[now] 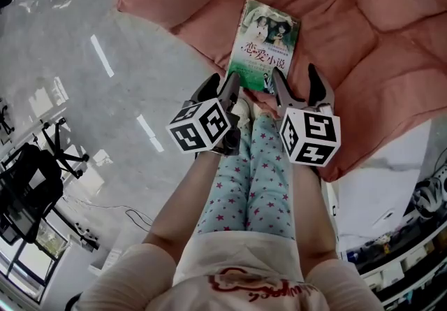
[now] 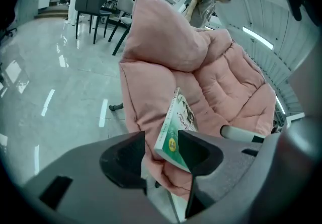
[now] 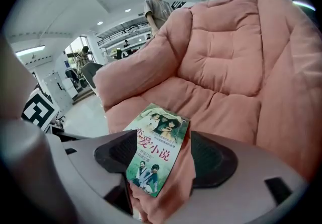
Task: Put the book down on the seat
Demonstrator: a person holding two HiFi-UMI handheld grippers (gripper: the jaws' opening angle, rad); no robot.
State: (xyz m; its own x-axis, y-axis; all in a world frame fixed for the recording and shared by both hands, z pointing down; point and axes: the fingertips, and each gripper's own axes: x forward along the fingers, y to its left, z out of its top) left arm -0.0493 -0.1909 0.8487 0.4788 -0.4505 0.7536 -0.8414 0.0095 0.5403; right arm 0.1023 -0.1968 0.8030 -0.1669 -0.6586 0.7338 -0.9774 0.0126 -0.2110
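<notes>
The book (image 1: 265,44) lies face up near the front edge of the pink seat (image 1: 377,30), so the put-down looks done. The left gripper (image 1: 222,84) and right gripper (image 1: 297,82) flank its near end, jaws spread wide and holding nothing, apparently leaving it to rest.

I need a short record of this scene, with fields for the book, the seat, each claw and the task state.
seat: pink padded fabric seat on glossy grey floor
book: green-covered paperback book, lying cover up near the seat's front edge
left claw: open, book's near corner between its jaws, not clamped
right claw: open, book's near end between its jaws, not clamped
task: book appears put down
</notes>
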